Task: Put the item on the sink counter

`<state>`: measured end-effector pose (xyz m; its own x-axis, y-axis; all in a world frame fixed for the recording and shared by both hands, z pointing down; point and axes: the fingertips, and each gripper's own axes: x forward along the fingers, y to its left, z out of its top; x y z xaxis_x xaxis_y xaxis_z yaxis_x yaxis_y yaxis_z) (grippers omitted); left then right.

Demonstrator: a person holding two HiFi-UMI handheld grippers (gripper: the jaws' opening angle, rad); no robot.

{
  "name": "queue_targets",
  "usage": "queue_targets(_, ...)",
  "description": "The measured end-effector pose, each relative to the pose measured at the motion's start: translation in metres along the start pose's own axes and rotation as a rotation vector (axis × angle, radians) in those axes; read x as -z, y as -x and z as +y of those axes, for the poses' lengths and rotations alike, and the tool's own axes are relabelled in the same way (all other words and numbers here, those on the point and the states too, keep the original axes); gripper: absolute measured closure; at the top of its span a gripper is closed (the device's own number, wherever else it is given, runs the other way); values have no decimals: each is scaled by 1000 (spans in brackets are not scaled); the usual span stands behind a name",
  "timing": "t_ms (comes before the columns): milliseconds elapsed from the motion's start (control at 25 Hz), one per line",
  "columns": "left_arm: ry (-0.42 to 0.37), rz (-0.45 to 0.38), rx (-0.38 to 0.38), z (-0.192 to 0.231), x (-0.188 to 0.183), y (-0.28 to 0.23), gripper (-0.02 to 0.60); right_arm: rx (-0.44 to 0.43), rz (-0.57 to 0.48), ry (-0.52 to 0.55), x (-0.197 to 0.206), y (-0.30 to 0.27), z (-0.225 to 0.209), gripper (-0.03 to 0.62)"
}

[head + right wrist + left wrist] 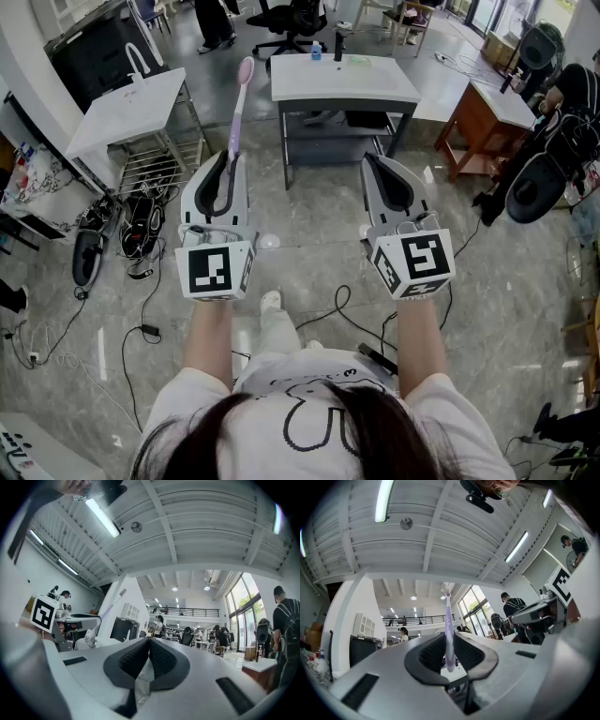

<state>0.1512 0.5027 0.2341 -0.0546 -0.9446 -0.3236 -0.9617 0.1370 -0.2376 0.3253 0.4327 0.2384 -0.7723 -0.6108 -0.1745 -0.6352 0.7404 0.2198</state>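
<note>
A lilac toothbrush (237, 112) stands up out of my left gripper (228, 161), which is shut on its handle; the pink head points away from me. In the left gripper view the toothbrush (449, 634) is pinched between the dark pads, pointing toward the ceiling. My right gripper (368, 161) is held level with the left one, jaws together and nothing between them; the right gripper view shows its pads (140, 656) touching. The white sink counter (342, 80) stands ahead across the floor, well beyond both grippers.
A second white basin unit (131, 108) with a curved tap stands at the left, over a wire rack. Small bottles (317, 52) sit at the counter's far edge. A wooden desk (483, 117) and black fan (530, 187) are at the right. Cables and shoes (122, 234) lie on the floor.
</note>
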Motion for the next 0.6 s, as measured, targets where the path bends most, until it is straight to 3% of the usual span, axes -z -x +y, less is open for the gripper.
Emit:
queue_targets(240,5,4,15,5,13,-24,517,22,10,3,9,-17,-12,566)
queue_targets(600,36,15,34,34,66,-92,517,58,65,-14,54,-90,-32,566)
